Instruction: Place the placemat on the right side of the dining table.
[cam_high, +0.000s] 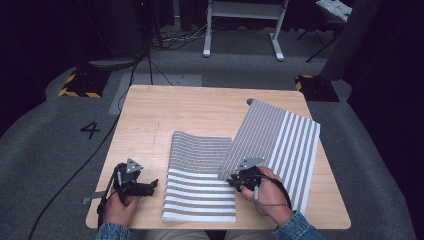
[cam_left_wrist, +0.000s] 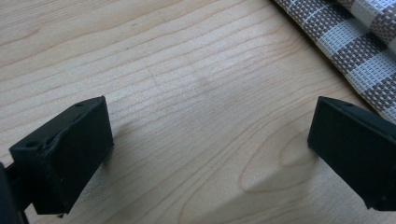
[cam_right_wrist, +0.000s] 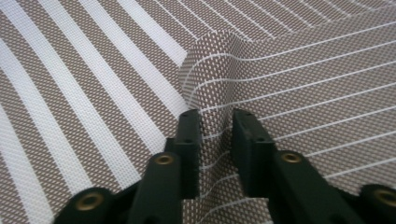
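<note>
A: High view. We see two striped mats on the desk (cam_high: 150, 115). The flat mat (cam_high: 200, 185) lies front centre. The right mat (cam_high: 285, 145) overlaps its right edge, with the near corner lifted.

B: Right gripper (cam_high: 235, 181)?

A: On that lifted corner, hand (cam_high: 265, 192) behind it. Left gripper (cam_high: 150, 187) rests on bare desk just left of the flat mat, apart from it.

B: Left gripper view?

A: We have its fingers (cam_left_wrist: 70, 154) spread wide over bare wood (cam_left_wrist: 196, 93), nothing between them. A mat edge (cam_left_wrist: 364, 51) sits top right, clear of them.

B: Right gripper view?

A: We see its fingers (cam_right_wrist: 189, 140) pinched on a raised fold (cam_right_wrist: 212, 70) of the mat, cloth pressed between both pads. The fold stands up just ahead of the tips; the rest of the mat (cam_right_wrist: 70, 93) lies flat on either side.

B: So right is gripping the mat, left is open and idle.

A: Agreed.
</note>
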